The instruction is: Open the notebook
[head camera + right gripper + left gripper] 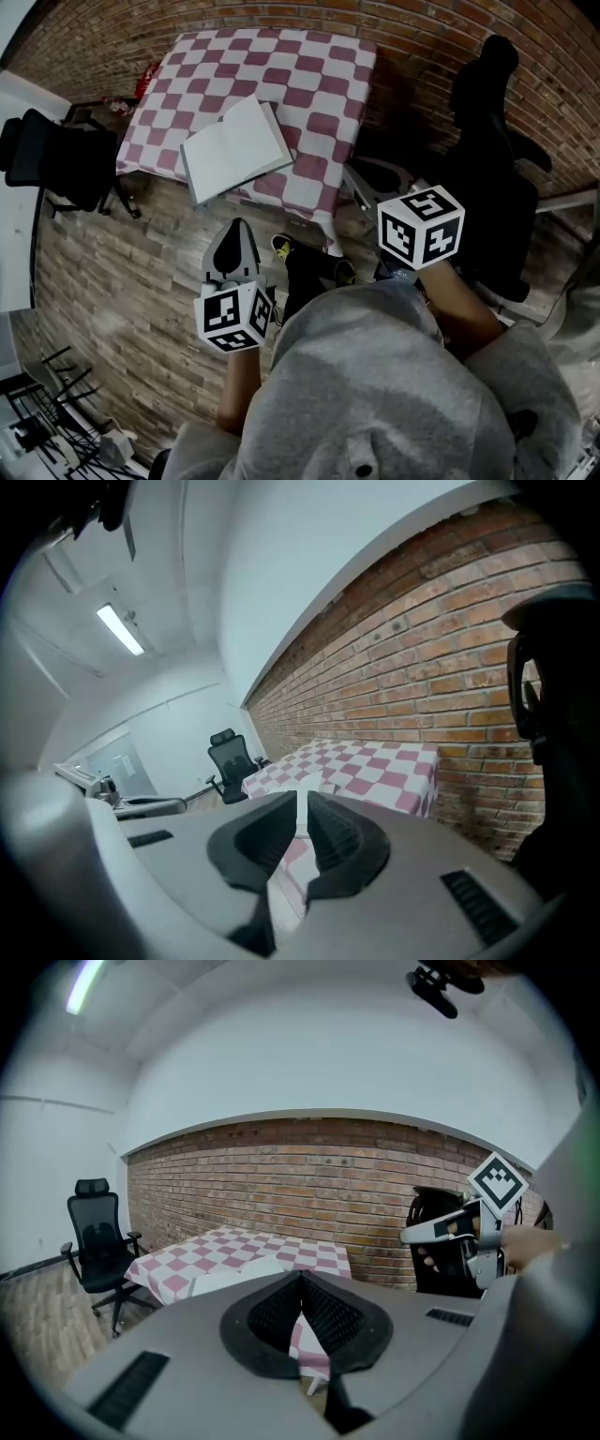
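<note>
The notebook (234, 150) lies open, white pages up, at the near edge of the table with the pink-and-white checked cloth (309, 66). Both grippers are held back from the table, close to the person's grey sweatshirt. My left gripper (233, 232) points toward the notebook (234, 1275) from well short of it; its jaws (301, 1277) meet at the tip with nothing in them. Of my right gripper, the head view shows only its marker cube (422, 228). In its own view the right gripper (302, 795) has a narrow slit between the jaws, with nothing held.
A black office chair (56, 159) stands left of the table beside a white desk (14, 187). Another black chair (497, 141) stands at the right by the brick wall (450, 37). The person's shoes (309, 258) are on the wood floor. A wire rack (47, 412) sits bottom left.
</note>
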`<state>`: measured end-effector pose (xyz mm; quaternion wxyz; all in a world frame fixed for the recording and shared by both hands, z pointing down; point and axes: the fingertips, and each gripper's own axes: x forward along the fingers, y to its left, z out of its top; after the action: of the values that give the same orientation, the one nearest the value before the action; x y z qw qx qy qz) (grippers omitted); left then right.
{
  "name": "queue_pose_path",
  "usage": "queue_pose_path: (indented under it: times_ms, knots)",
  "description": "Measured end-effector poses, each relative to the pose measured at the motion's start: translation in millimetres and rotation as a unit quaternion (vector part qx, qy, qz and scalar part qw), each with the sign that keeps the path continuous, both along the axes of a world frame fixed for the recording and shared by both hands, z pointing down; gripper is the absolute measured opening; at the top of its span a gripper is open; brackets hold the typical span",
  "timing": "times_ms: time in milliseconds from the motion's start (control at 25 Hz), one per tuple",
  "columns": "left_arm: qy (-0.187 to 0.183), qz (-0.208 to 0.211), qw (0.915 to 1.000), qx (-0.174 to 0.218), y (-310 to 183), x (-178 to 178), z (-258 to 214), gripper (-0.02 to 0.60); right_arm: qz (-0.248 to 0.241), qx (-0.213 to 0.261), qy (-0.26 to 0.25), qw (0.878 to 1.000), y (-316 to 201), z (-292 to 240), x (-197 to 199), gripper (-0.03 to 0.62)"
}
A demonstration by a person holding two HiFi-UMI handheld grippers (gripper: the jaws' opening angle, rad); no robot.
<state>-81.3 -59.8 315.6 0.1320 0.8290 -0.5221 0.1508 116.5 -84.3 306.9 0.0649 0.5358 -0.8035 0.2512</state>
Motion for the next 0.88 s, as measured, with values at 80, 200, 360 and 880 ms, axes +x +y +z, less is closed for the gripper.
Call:
queue_pose_path:
  times_ms: [80,200,360,880]
  knots:
    - [0.000,0.004,1.0000,0.005,7,6,-5,0.008,0.002,0.011,0.005,1.000,11,-9,8,0.051]
    - [-0.004,0.008,0.9998,0.018,14,12,-15,0.008,0.002,0.030,0.012,0.999,23,-18,16,0.051]
    - [-0.006,0.008,0.9994,0.033,22,17,-25,0.008,0.000,0.052,0.013,0.999,41,-24,21,0.051]
    - [-0.011,-0.006,0.9986,0.052,35,15,-40,0.008,-0.004,0.089,0.025,0.996,62,-35,29,0.051]
